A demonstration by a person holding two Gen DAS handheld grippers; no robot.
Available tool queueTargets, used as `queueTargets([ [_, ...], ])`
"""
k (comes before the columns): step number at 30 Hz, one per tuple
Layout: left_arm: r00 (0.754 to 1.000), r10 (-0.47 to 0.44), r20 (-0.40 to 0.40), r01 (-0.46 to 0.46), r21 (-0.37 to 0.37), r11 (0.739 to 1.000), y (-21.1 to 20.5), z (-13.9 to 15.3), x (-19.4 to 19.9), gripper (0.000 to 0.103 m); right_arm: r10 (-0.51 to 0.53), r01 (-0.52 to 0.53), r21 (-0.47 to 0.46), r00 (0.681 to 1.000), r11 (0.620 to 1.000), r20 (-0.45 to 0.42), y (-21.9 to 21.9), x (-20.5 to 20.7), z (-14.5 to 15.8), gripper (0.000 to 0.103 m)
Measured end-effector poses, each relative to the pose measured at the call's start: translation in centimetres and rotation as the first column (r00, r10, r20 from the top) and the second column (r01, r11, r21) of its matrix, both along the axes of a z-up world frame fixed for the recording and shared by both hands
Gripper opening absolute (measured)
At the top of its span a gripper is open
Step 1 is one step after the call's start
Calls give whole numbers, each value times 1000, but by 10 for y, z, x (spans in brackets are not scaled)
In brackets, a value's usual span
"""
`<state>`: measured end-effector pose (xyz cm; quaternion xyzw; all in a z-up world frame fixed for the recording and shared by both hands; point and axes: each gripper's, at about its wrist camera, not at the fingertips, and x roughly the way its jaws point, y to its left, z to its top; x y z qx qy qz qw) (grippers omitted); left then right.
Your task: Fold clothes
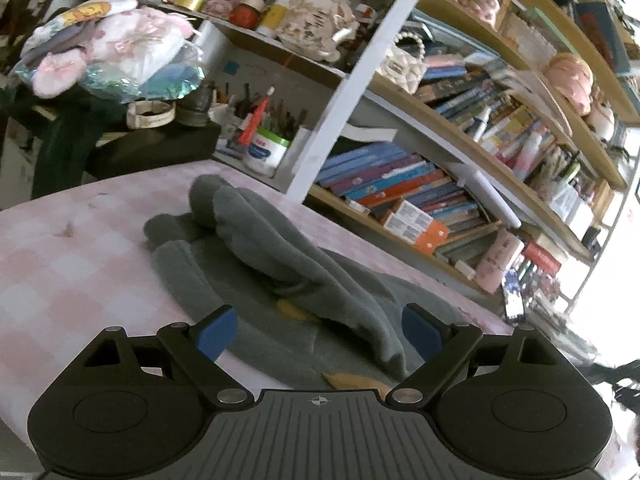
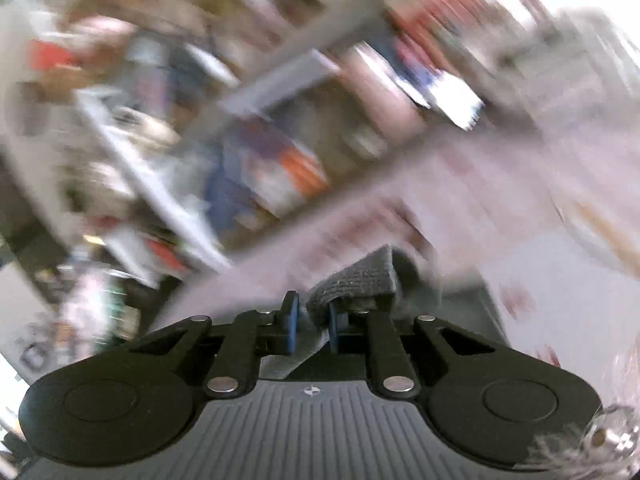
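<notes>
Soft, limp grey fleece garment (image 1: 280,248); right tool (image 2: 312,326) pinching its hem, left tool (image 1: 320,330) wide, empty above it; best gripped at edges.

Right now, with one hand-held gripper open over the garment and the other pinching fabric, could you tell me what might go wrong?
1. The right hand-held gripper pinches only a thin edge of the grey fleece garment, and its view is motion-blurred; a fast pull could slip the fabric free.
2. The left hand-held gripper is open over the bunched garment, pinning nothing, so the whole pile may drag across the pink checked cloth instead of folding.
</notes>
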<state>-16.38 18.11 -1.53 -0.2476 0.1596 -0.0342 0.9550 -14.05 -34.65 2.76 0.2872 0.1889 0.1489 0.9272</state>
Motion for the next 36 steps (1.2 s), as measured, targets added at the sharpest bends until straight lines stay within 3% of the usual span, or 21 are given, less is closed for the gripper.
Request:
queueTargets([
  [1,1000,1,6,-1,-7,1000,2,1,-1,91,6,-5,-8,1000,1000,29,0,-6,7,14],
  [3,1000,-3,16,3,-15,1000,2,2,-2,91,-15,15,-31,1000,999,-15,-3,-11,4,14],
  [5,1000,-8,10,8,-15,1000,2,0,-1,91,-54,49,-39,990,998,-129,-12,-3,-23,14],
  [8,1000,-8,-11,8,-16,1000,0,-1,2,91,-112,99,-58,950,993,-293,-25,10,-64,14],
  [10,1000,-8,-13,8,-15,1000,0,0,3,91,-109,101,-42,954,994,-280,-27,8,-66,15],
  [14,999,-17,-36,16,-23,1000,-1,1,8,91,-115,105,-55,965,993,-236,-26,3,-56,32],
  [16,998,-19,-62,18,-19,1000,-1,2,12,91,-114,109,-36,972,993,-207,-28,2,-54,32],
  [17,997,-17,-72,16,-17,1000,-1,2,13,90,-118,112,-41,970,993,-211,-29,4,-54,31],
  [18,997,-15,-82,14,-15,1000,-1,2,15,90,-123,115,-48,969,992,-215,-30,7,-54,20],
  [21,996,-3,-87,1,-25,1000,2,2,17,90,-104,89,-102,981,991,-163,-23,8,-43,8],
  [22,996,10,-90,-13,-32,999,4,2,18,89,-77,67,-92,990,994,-116,-20,6,-36,7],
  [25,994,47,-98,-52,-57,997,10,3,20,72,-37,35,-59,999,998,-31,-21,1,-20,7],
  [28,993,55,-104,-66,-110,992,17,1,24,68,-92,77,-162,992,984,-87,-20,5,-22,7],
  [30,992,56,-114,-70,-124,990,19,0,28,68,-126,81,-227,973,970,-192,-21,14,-43,8],
  [33,991,61,-123,-77,-126,989,22,3,41,69,-120,90,-146,970,985,-213,-31,12,-62,9],
  [36,980,120,-156,-139,-114,984,29,7,60,71,-111,81,-145,970,986,-216,-33,12,-63,9],
])
